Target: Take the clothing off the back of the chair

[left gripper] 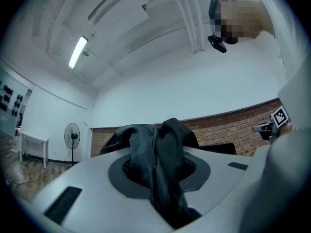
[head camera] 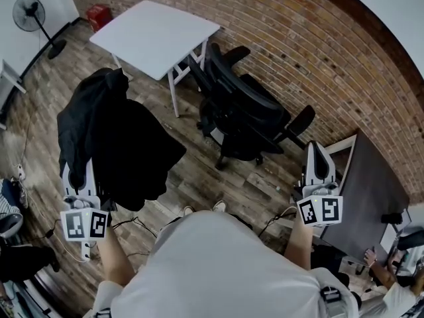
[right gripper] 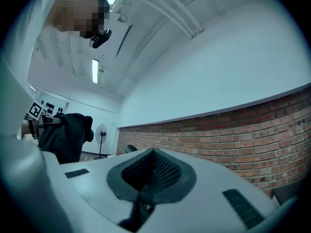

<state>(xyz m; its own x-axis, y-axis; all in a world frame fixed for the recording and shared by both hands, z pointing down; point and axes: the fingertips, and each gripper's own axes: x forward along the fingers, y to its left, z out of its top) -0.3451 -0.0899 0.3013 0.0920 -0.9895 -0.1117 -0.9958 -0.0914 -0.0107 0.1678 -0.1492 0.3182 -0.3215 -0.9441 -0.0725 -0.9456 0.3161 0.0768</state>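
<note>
Black clothing [head camera: 126, 144] hangs clear of the chair [head camera: 245, 111], pinched by left gripper [left gripper: 160, 188]; right gripper [head camera: 317, 150] pressed together, empty; removal looks done, next find somewhere to set it down.

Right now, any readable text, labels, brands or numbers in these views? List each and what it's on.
No readable text in any view.
Left marker cube: black-and-white square patterns only, no letters or digits.
Right marker cube: the same, patterns only.
Red box by the far wall: too small to tell any print.
Black clothing: no tag or logo showing.
</note>
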